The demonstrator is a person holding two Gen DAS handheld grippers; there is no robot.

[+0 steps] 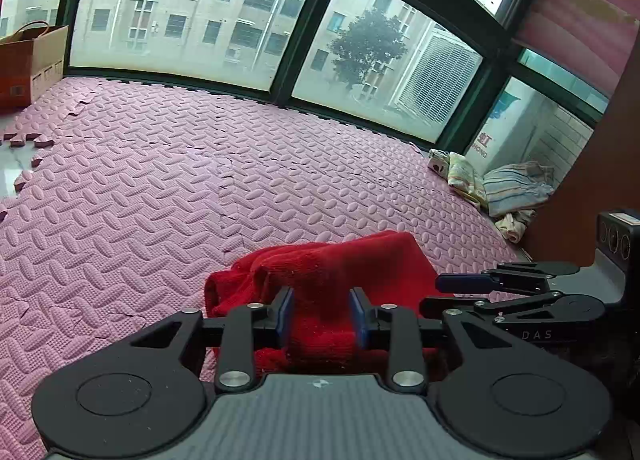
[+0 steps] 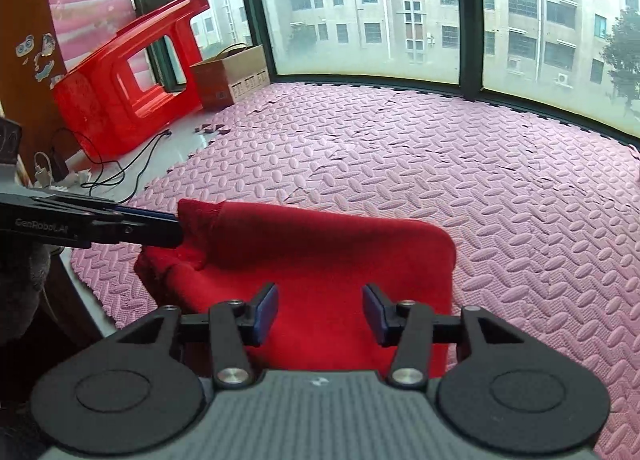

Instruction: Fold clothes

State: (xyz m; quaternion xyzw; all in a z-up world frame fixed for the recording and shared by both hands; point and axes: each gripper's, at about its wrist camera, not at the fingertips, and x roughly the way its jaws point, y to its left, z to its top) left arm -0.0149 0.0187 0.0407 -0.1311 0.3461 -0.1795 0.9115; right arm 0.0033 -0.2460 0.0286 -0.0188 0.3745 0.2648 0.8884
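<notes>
the left hand-held gripper (image 1: 321, 315) pinches the red garment (image 1: 340, 272); the right hand-held gripper (image 2: 319, 312) stands spread over it.

red knit garment (image 2: 312, 260) part-folded, bunched on mat

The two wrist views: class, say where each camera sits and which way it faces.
Left wrist view: on the left gripper, looking down its fingers across the pink mat toward the windows; a red garment lies between its jaws.
Right wrist view: on the right gripper, facing the same way over the garment.
Shared: garment, mat, windows; each view shows the other gripper.
</notes>
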